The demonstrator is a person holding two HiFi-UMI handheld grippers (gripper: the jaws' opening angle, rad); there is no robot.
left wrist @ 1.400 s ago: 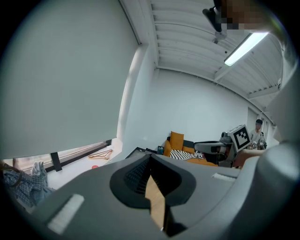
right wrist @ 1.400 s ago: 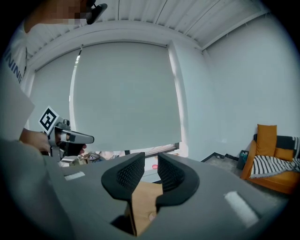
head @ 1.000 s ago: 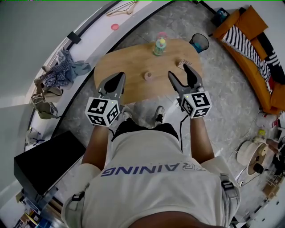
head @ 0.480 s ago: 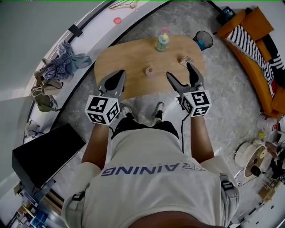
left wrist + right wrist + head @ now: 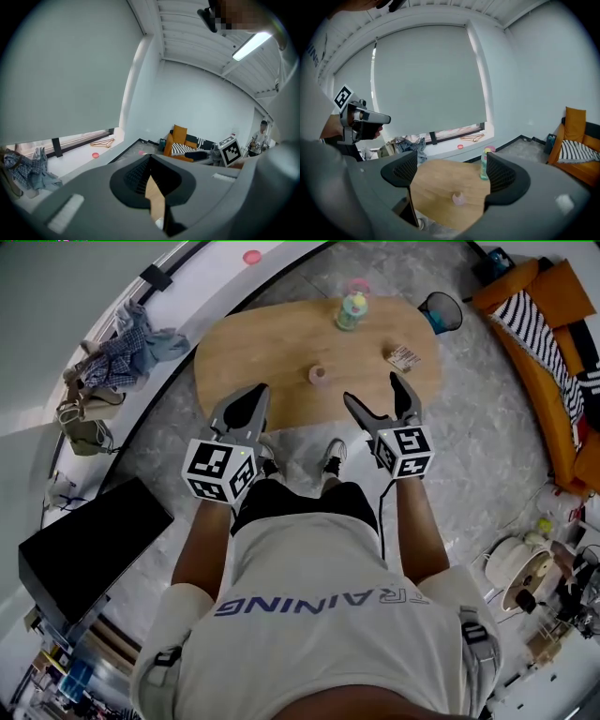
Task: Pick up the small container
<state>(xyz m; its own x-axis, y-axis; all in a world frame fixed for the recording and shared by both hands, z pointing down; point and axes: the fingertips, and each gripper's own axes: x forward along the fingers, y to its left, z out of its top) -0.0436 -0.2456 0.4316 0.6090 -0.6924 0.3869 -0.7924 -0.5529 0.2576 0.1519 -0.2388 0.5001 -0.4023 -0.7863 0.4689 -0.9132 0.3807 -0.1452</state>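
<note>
Small pale pink round container (image 5: 318, 374) stood near the middle of the oval wooden bench (image 5: 244, 352), well apart from the green-and-pink bottle (image 5: 352, 307) at the far edge. Your right gripper (image 5: 372, 395) hung over the near edge, its fingers opening wide with nothing between them. The right gripper view framed the container in that gap, ahead and low. Your left gripper (image 5: 248, 404) had its fingers closed and empty. Judgement: you needed to keep the container centred, come in low, and close only once both fingers flanked it. It looked light and could skid if one finger touched first.
</note>
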